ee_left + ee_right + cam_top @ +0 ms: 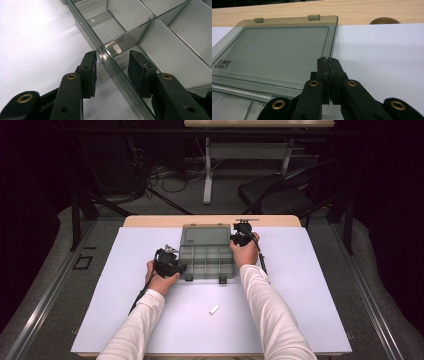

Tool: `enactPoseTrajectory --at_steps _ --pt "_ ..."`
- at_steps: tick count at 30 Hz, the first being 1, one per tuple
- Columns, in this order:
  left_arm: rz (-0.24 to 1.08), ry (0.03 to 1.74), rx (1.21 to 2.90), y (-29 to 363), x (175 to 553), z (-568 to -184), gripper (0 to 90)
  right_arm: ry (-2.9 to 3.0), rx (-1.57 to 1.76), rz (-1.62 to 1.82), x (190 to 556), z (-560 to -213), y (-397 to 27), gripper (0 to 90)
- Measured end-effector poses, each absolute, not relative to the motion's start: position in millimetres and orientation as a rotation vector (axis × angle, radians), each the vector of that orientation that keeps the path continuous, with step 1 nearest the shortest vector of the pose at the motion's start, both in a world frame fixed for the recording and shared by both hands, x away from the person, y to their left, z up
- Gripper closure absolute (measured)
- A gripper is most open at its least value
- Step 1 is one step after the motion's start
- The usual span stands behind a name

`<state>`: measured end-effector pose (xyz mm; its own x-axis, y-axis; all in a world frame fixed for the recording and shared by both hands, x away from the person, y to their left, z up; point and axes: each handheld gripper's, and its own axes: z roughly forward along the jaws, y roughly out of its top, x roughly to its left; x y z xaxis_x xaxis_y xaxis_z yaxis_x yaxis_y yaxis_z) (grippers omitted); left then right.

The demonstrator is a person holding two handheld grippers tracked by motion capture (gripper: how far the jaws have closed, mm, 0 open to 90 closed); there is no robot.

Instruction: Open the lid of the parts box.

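An open, smoky-clear compartment box (207,262) sits on the white mat (310,285), its lid (205,235) laid back behind it. My left gripper (180,266) is at the box's left side. In the left gripper view it (112,53) stands open astride the box's side wall (85,30), one pad outside and one inside an empty compartment, neither pressing. My right gripper (235,238) is shut, its tips (328,60) meeting at the lid's (274,50) right rim. I cannot tell whether the rim is pinched between them.
A small white piece (214,309) lies on the mat in front of the box. Two latches (222,280) hang off the box's front edge. Wooden tabletop (287,10) shows beyond the mat, with a round cable hole (384,20). A black chair (280,195) stands behind the table.
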<state>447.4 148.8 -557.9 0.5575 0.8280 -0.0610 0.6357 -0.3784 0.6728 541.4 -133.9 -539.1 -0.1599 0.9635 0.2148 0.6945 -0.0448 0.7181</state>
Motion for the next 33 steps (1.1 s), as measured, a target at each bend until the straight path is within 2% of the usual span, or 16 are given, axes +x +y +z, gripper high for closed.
enactPoseTrajectory --at_steps 6,14,21,33 --pt "0.376 1.167 2.136 149.0 447.4 -557.8 58.1 1.882 1.755 1.049 540.4 -539.0 -134.5 87.8" --pt "0.377 1.169 2.135 148.9 447.4 -557.9 58.1 1.907 1.736 1.066 535.6 -536.2 -139.4 77.5" --pt "0.377 1.170 2.134 149.0 447.3 -557.9 57.9 1.944 1.717 1.089 527.2 -530.4 -148.2 72.4" --pt "0.330 1.177 2.097 154.7 447.1 -552.7 46.5 2.002 1.616 1.115 509.7 -516.4 -158.2 61.0"
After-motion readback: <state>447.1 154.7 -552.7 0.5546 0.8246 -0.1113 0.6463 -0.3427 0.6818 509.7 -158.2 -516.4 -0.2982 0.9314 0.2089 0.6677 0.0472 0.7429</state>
